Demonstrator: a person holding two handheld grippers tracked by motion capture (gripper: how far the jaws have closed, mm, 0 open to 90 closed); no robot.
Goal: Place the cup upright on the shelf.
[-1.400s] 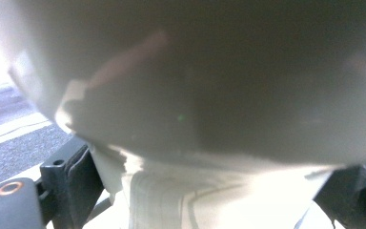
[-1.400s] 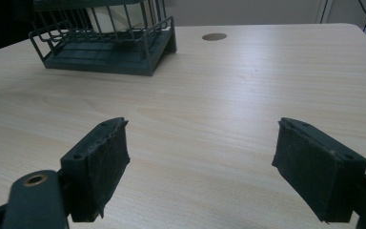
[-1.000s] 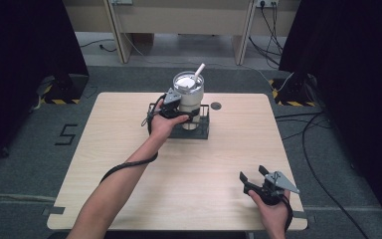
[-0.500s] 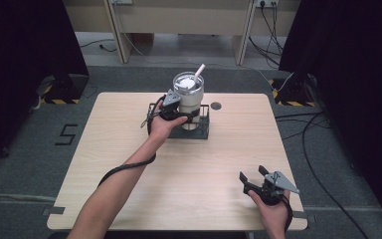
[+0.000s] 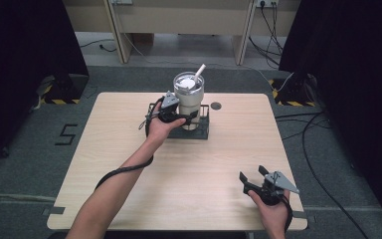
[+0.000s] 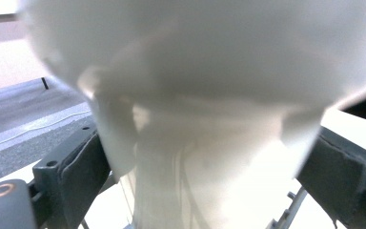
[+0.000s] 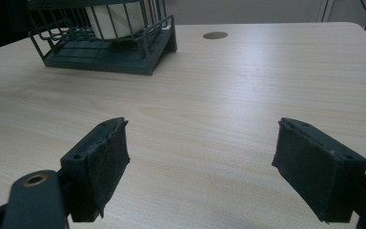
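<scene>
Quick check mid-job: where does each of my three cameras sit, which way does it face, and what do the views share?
High view: above the person's side, facing forward and down on the pale wooden table; both forearms, the left gripper and right gripper.
Left gripper view: between its jaws, pressed against the tall cream tumbler with a white straw.
Right gripper view: low over the table, open jaws, facing the dark wire rack.
Shared: tumbler and rack.

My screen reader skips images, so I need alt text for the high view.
A person's left gripper clasps a pale tumbler with a straw, standing in a dark wire rack on a wooden table. The right gripper rests open near the table's front right corner.
</scene>
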